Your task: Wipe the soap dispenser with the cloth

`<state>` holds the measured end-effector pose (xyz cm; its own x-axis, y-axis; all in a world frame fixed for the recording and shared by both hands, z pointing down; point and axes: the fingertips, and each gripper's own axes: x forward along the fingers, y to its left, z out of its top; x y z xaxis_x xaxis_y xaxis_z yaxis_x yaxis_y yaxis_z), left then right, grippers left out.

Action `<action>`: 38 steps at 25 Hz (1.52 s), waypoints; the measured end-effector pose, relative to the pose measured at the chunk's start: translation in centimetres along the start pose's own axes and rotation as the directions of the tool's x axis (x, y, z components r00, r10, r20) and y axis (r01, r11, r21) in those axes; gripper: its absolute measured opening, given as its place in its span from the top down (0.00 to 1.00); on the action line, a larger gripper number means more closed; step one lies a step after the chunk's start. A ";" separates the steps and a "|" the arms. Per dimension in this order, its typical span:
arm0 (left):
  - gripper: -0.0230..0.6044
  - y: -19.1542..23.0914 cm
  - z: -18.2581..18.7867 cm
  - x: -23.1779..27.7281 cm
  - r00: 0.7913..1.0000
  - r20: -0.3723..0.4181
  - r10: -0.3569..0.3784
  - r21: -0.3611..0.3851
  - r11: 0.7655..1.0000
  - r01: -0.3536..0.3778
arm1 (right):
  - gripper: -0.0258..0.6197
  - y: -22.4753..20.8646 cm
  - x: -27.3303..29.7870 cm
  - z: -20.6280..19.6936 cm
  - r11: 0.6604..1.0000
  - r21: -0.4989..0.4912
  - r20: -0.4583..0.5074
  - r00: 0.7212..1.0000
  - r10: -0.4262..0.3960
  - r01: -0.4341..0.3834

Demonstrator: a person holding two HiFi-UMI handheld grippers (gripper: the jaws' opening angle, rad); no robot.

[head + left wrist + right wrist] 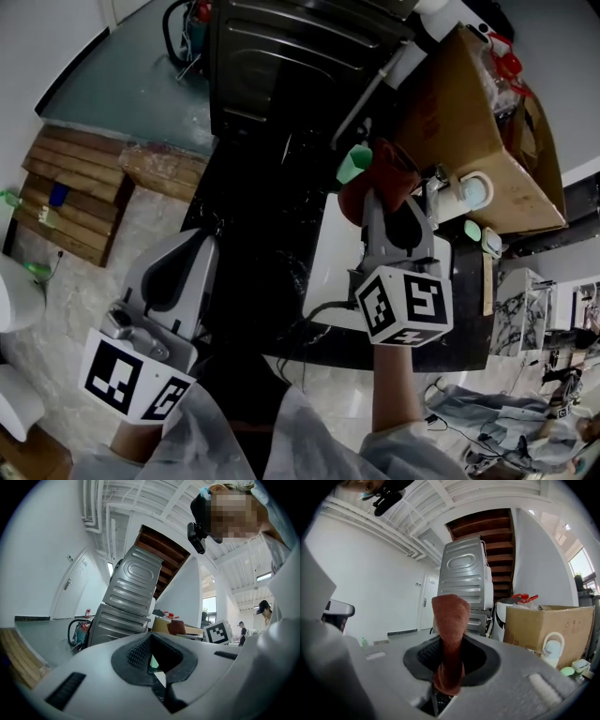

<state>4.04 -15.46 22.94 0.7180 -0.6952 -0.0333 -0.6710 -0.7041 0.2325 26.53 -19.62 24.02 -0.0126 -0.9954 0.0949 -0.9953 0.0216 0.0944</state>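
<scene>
the right gripper (389,202) has its jaws clamped on a rust-brown cloth (382,176), which stands up out of them in a rolled tuft. only a narrow strip of it looks pinched. the white and pale-blue soap dispenser (464,194) stands at centre right of the head view, just beside the cloth. no contact shows, and it sits close against an open cardboard box (473,112).

likely trouble: a sideways swipe could tip the light bottle or shove it into the box, since nothing braces it. the left gripper (192,244) hangs well apart at lower left, jaws together on nothing. the floppy tuft may also fold away, so hard plastic rather than fabric meets the bottle. under drag the cloth could slip out of its thin pinch.

the surface is a dark, glossy, stone-look counter (272,272), with a white patch near the right gripper that i cannot identify. a mint-green cup (353,164) sits toward its far side. at the top stands a grey ribbed-metal appliance (281,56), and at the left a wooden pallet (80,192) lies on a pale floor. the gripper views show white walls and the underside of a timber stair (487,527).
</scene>
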 end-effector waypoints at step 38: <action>0.96 5.3 -1.0 -3.4 0.990 -0.032 0.136 0.008 0.991 -0.136 | 0.84 -0.6 16.6 -6.7 0.965 -0.251 -0.234 0.972 0.011 -0.072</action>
<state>-1.77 -16.67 25.27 0.6259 -0.7794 0.0300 -0.7636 -0.6045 0.2268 27.52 -35.57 32.19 -0.0010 -0.9458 0.3249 -0.9358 0.1155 0.3331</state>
